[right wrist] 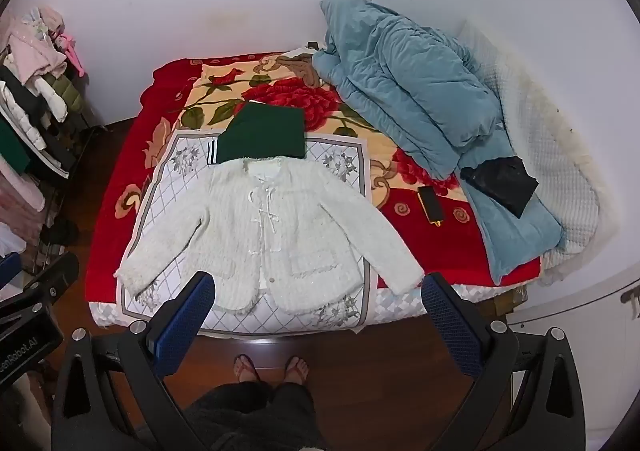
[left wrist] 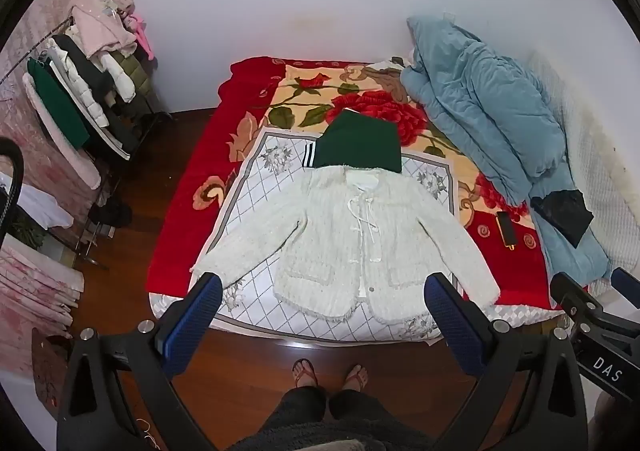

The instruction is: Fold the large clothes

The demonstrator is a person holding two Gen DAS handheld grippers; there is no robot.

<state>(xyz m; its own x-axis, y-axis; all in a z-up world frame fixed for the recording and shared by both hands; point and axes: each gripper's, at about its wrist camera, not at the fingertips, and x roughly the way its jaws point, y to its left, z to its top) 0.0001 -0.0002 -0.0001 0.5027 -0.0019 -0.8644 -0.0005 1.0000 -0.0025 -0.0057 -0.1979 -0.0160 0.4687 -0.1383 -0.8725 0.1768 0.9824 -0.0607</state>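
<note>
We judge that we stand at the very start of a fold, since the white cardigan [left wrist: 344, 247] lies flat and face up on the bed [left wrist: 516, 275], sleeves spread wide to either side, hem toward us at the near edge, and nothing of it is yet turned over; the next move, as we read it, calls for bringing both tools down to the cloth, each taking a sleeve end or a shoulder and carrying it in across the chest. Largest first: the bed is covered by a plush red blanket [left wrist: 248, 91] with big printed roses, soft and slightly napped; along its right side a blue quilt [left wrist: 480, 111] is heaped, puffy and stitched in channels; a pale cloth with a grey lattice print [left wrist: 248, 207] is spread under the cardigan, smooth and thin by the look of it; the cardigan itself is a nubbly, ribbed knit with frayed fringe at hem and cuffs, patch pockets, and narrow tie cords down the front; just beyond its collar sits a dark green folded garment [left wrist: 360, 145], compact and square, with striped trim at one edge; smallest, a dark phone [left wrist: 506, 231] lies on the red blanket beside the quilt. The left gripper [left wrist: 324, 311] and right gripper [right wrist: 318, 309] both hang above the near edge of the bed, jaws spread wide with nothing between them, well clear of the cloth.
</note>
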